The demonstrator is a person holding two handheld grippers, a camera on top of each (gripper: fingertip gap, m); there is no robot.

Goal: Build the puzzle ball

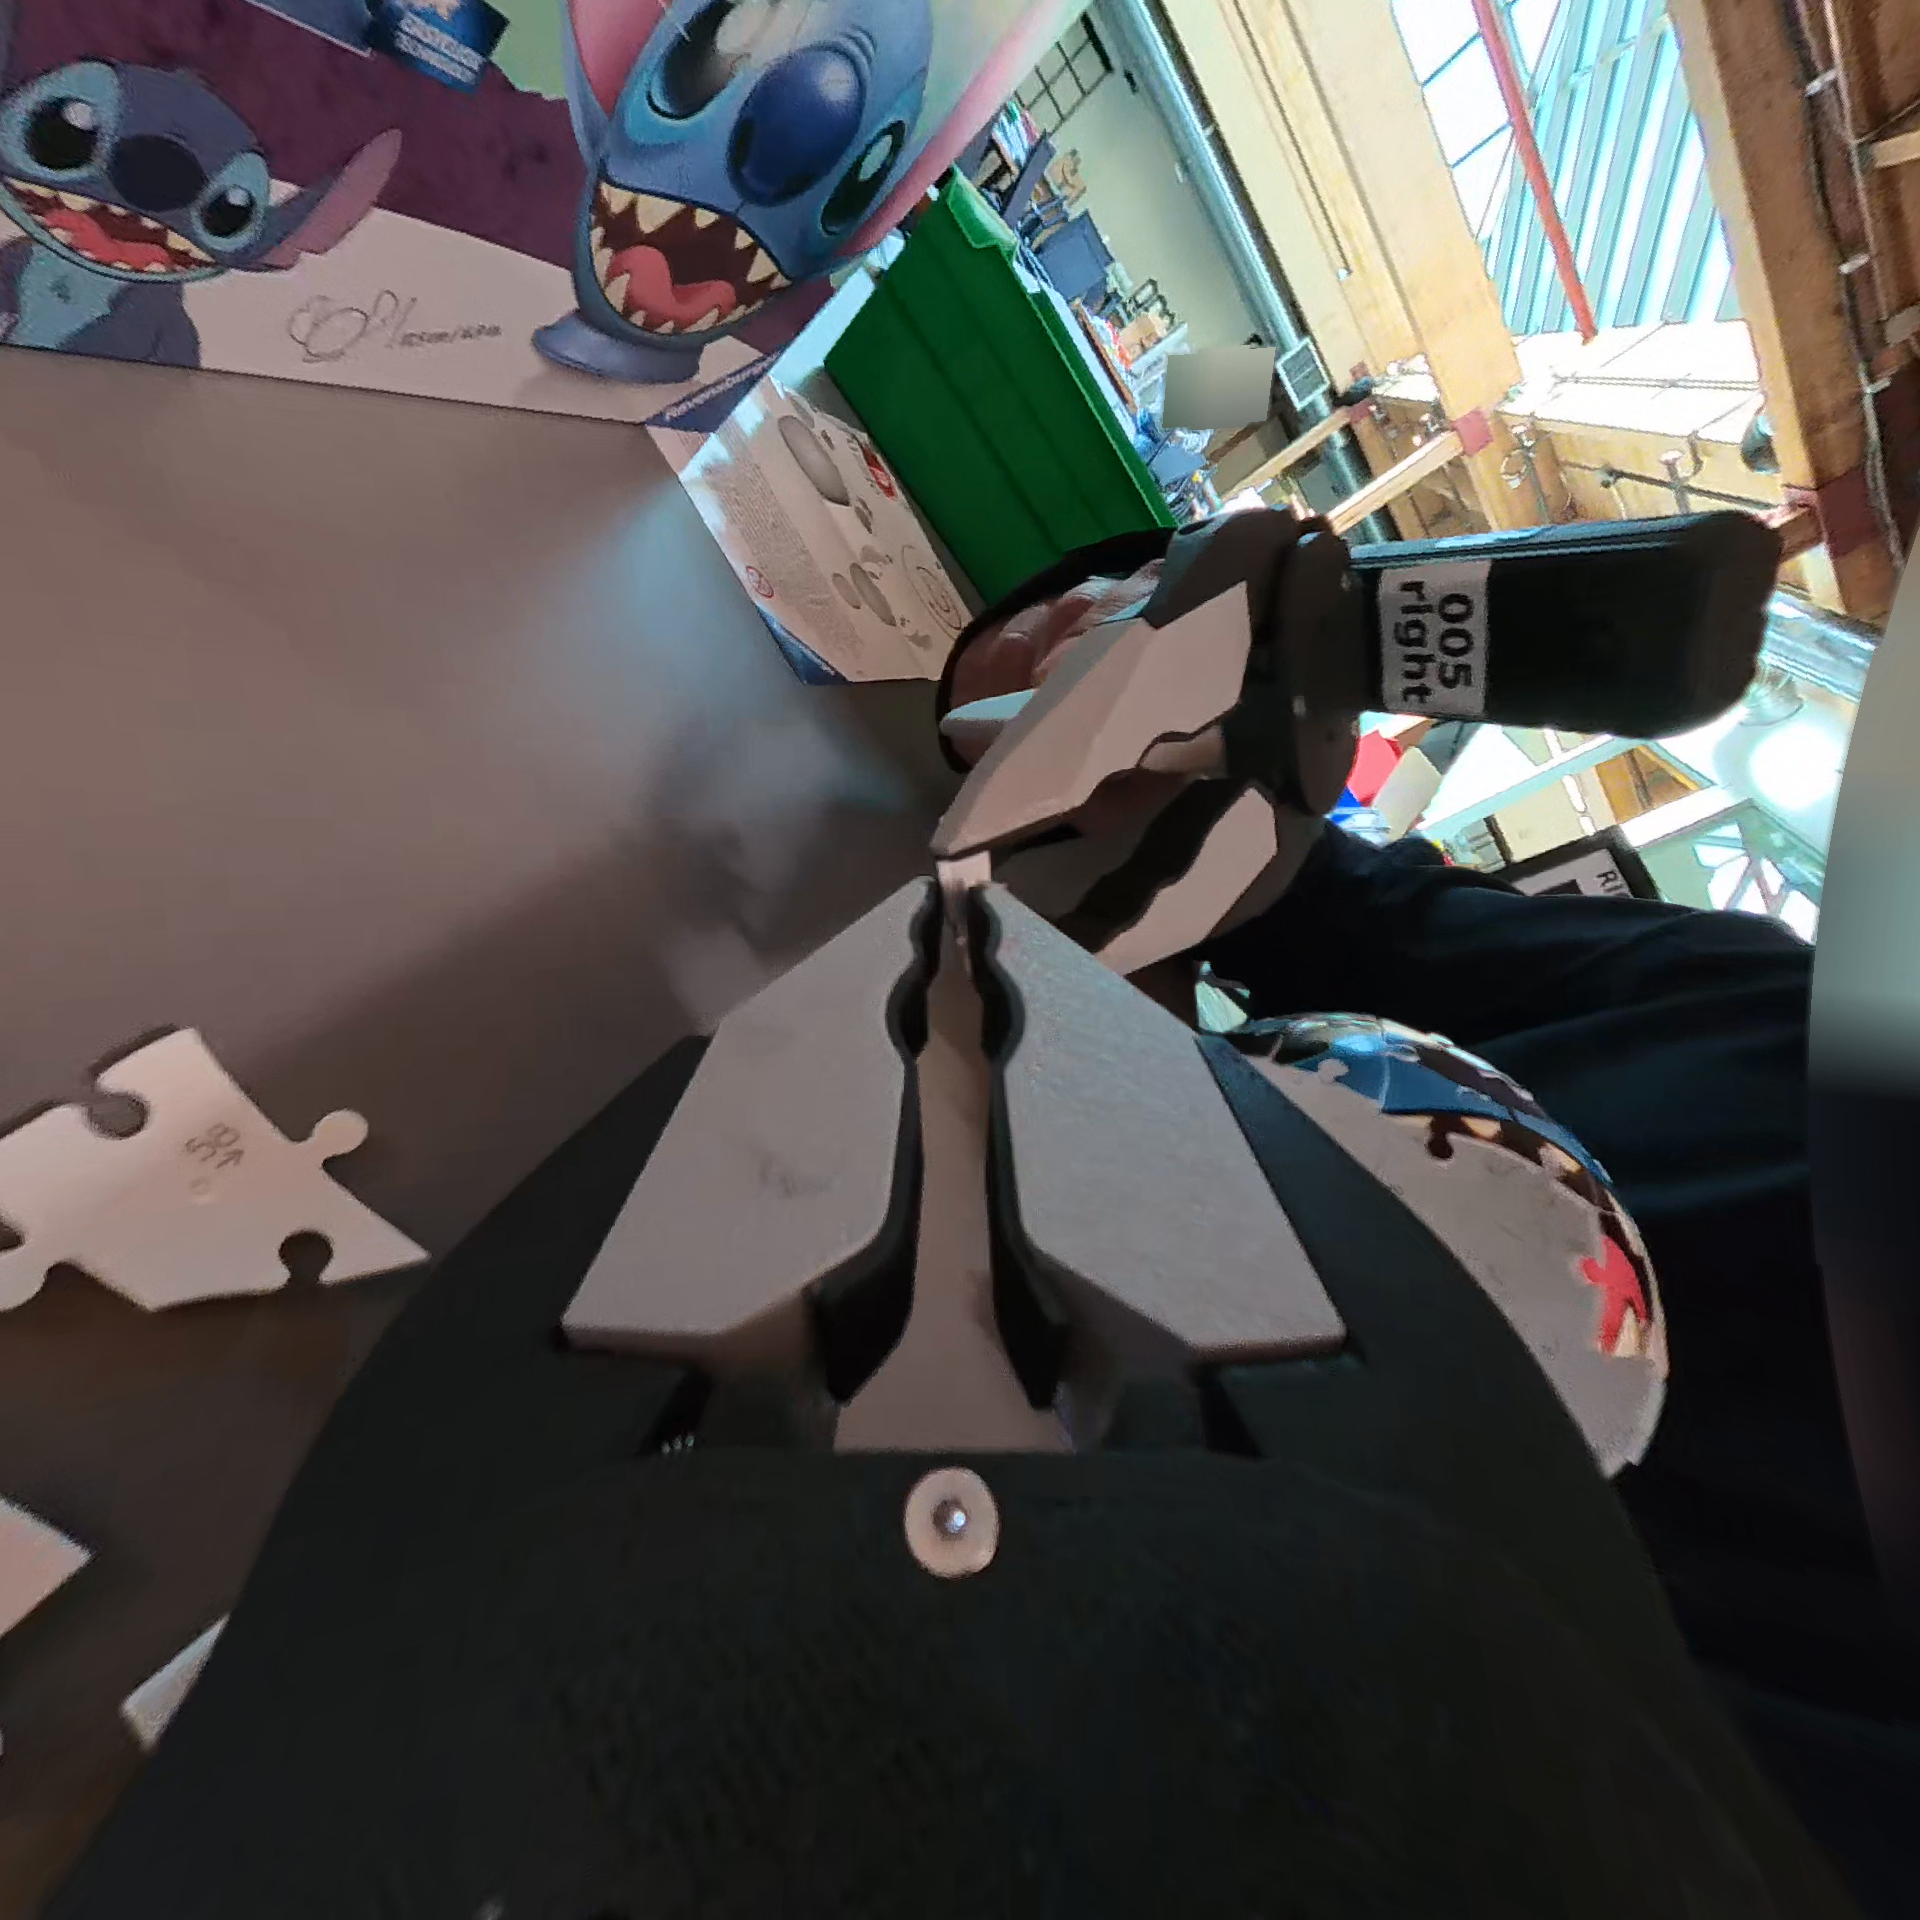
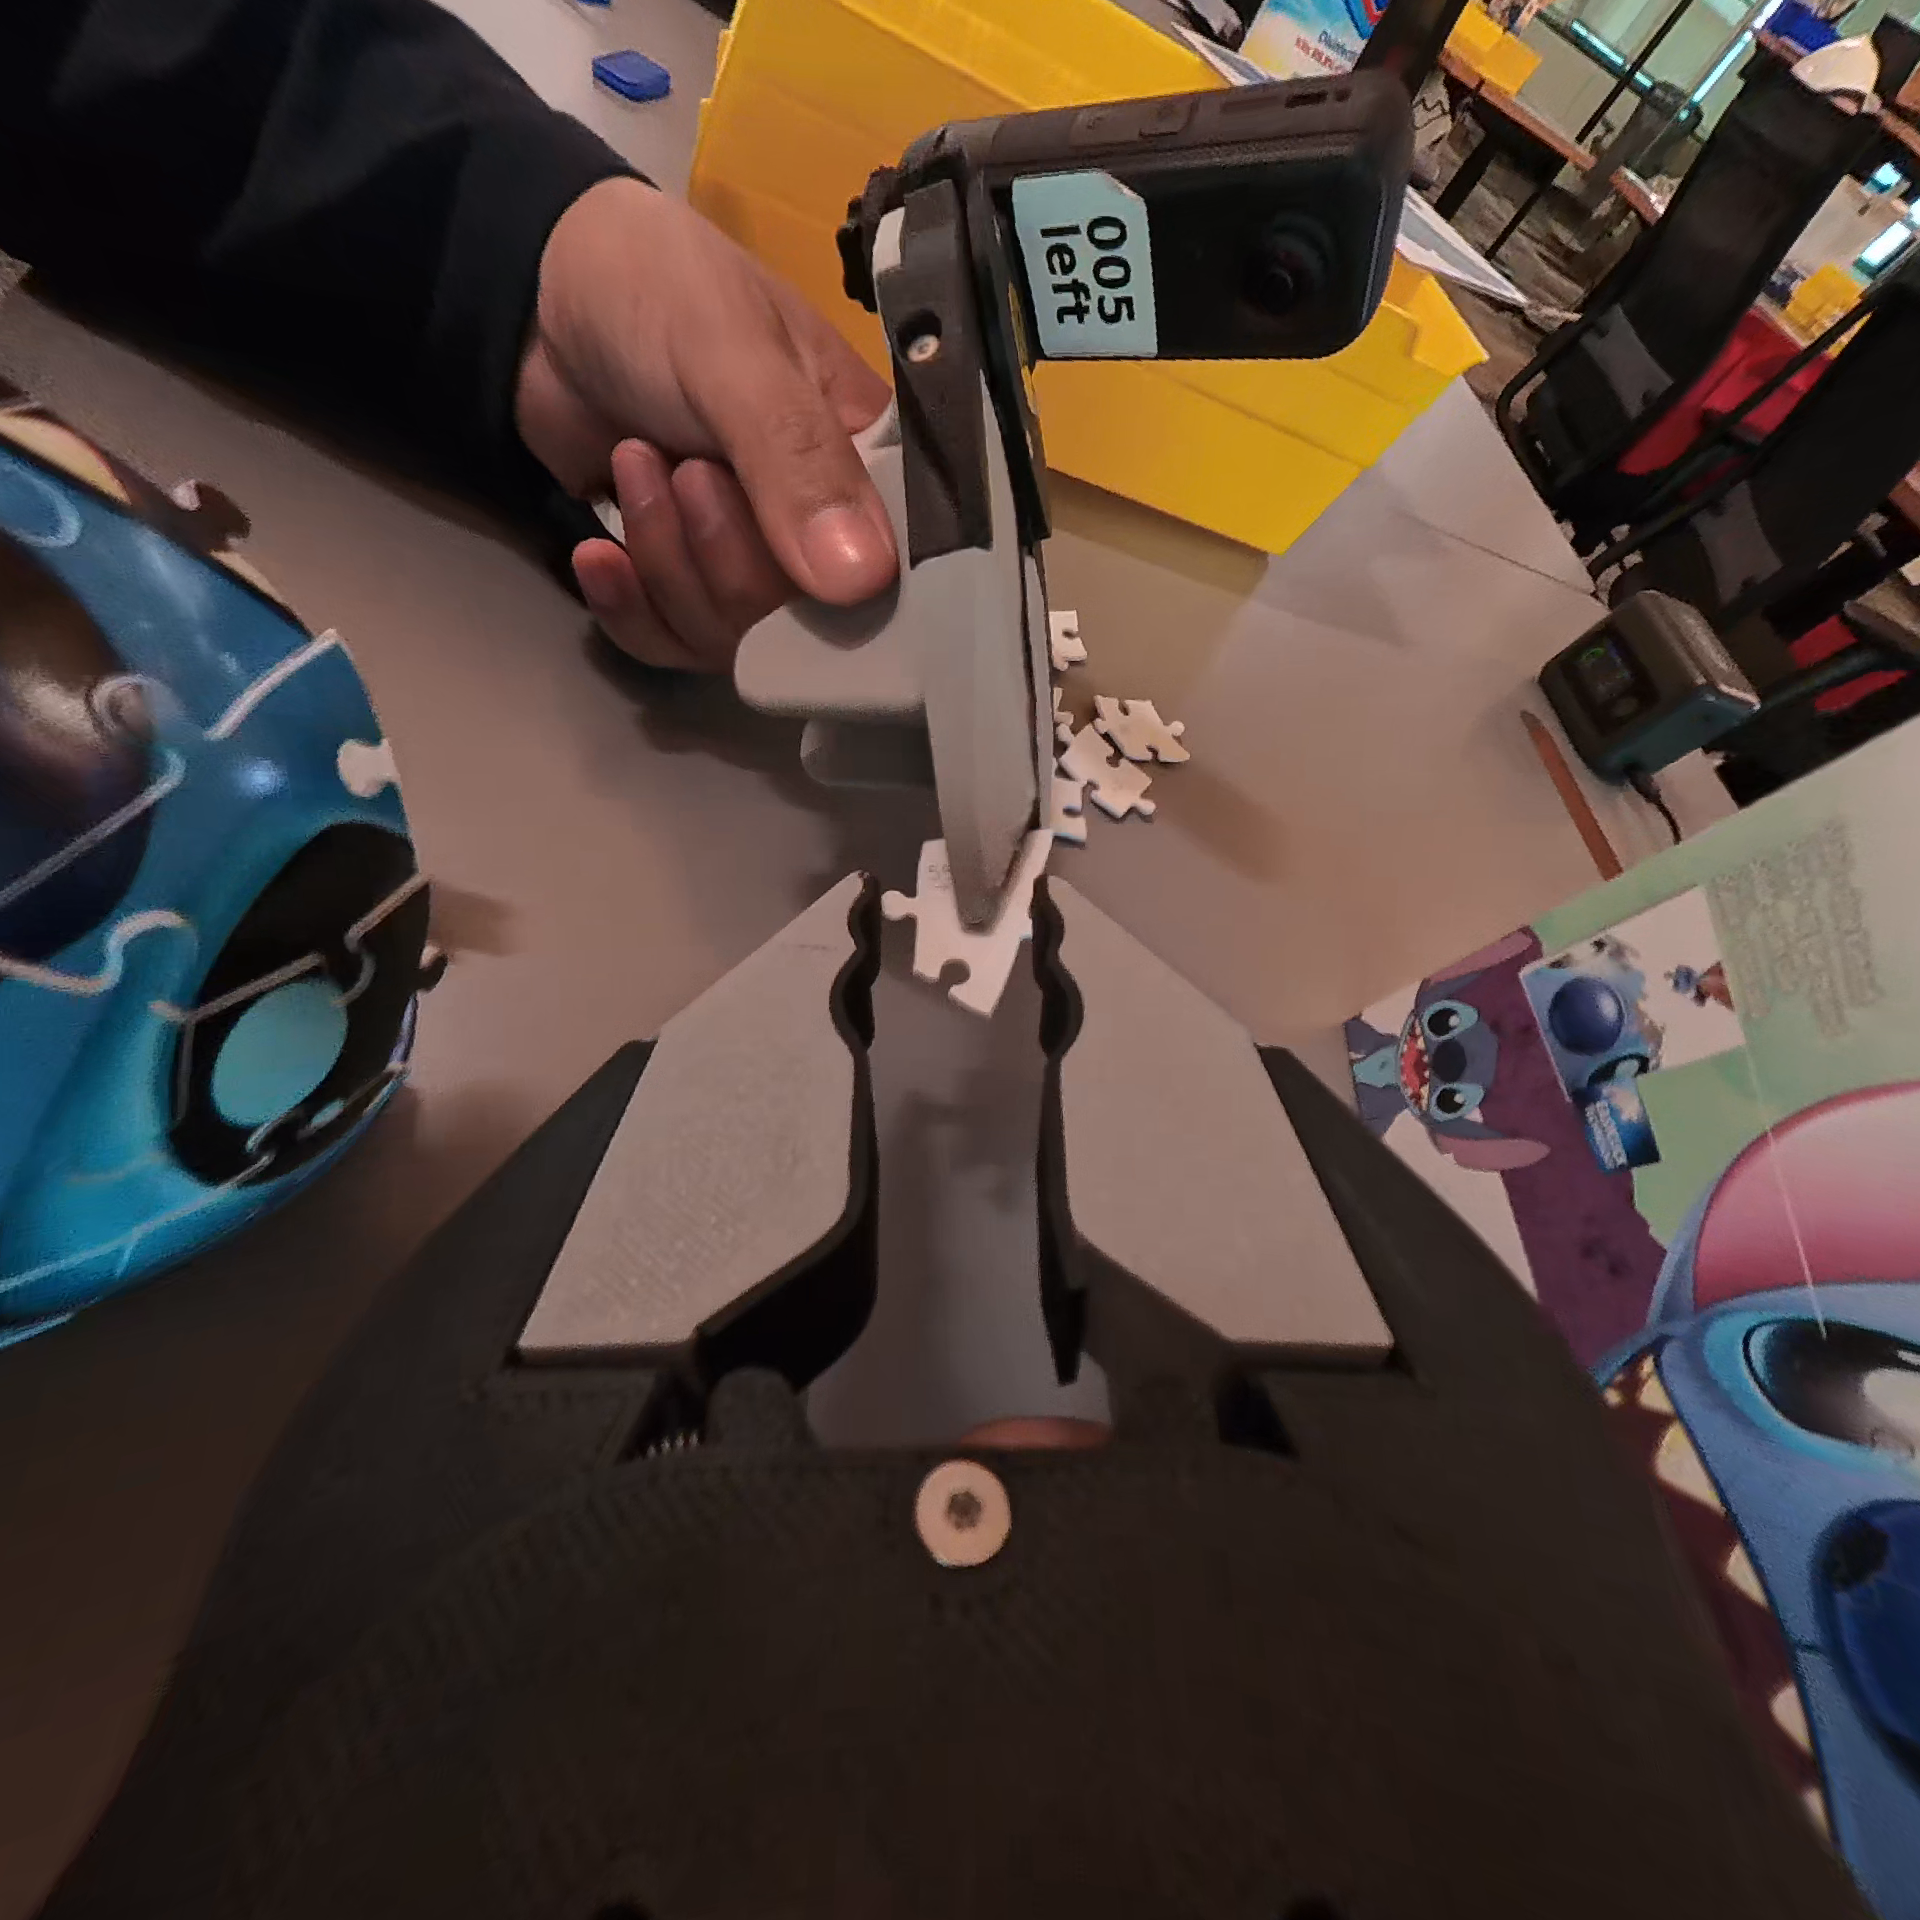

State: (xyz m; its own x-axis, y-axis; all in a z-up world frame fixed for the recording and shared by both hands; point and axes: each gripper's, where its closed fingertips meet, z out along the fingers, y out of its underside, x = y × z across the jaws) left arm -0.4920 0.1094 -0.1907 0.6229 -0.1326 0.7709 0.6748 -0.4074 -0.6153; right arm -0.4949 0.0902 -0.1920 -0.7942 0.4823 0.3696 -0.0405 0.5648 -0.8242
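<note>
My left gripper (image 1: 951, 906) is shut on a white puzzle piece (image 1: 964, 871), seen edge-on at its tips. In the right wrist view the left gripper (image 2: 982, 902) comes down from above and pinches that piece (image 2: 961, 951) above the table. My right gripper (image 2: 956, 899) is open, with one fingertip on each side of the piece and close to its edges. One of the right gripper's fingers (image 1: 1101, 717) shows just beyond my left tips. The partly built blue puzzle ball (image 2: 208, 935) lies on the table to the left. It also shows in the left wrist view (image 1: 1507, 1195).
Several loose white pieces (image 2: 1117, 748) lie behind the left gripper, and more are near it (image 1: 187, 1174). The puzzle box (image 1: 416, 208) stands at the table's far side and also shows in the right wrist view (image 2: 1714, 1195). A yellow bin (image 2: 1195, 436), a green bin (image 1: 987, 384) and a small grey device (image 2: 1642, 675) are also on the table.
</note>
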